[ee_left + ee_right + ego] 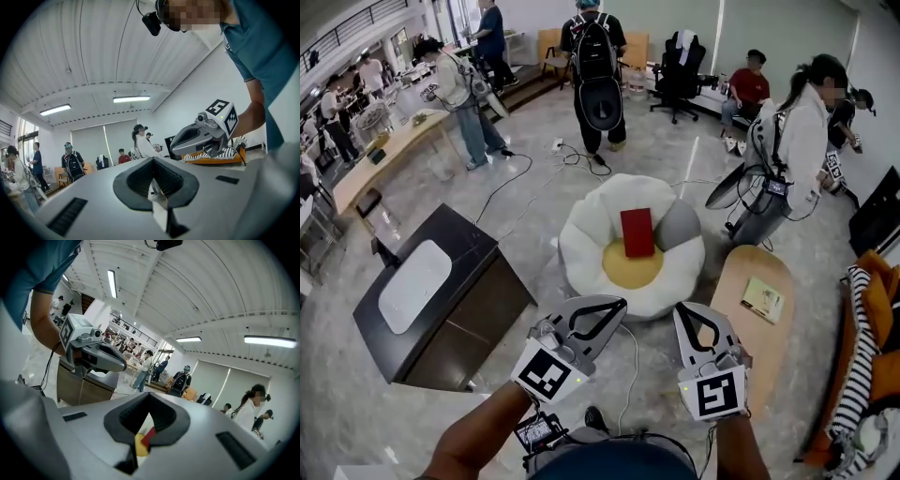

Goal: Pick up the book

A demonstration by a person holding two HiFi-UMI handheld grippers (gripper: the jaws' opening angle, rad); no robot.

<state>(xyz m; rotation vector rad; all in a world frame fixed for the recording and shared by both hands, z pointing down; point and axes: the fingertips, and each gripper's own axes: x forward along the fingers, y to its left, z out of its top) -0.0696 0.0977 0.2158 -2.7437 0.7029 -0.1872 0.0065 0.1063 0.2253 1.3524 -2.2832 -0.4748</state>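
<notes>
Red book (637,232) lies flat on the egg-shaped cushion (581,242), beyond both grippers; left gripper (615,307) and right gripper (683,314) have jaws together, empty, so best spread one pair early and approach the book's near edge low.

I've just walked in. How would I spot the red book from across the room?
Find the big white flower-shaped cushion with a yellow centre in the middle of the floor. The red book lies flat on it, beside a grey pillow. It is plain bright red; the other book, on the oval wooden table nearby, has a pale cover.
</notes>
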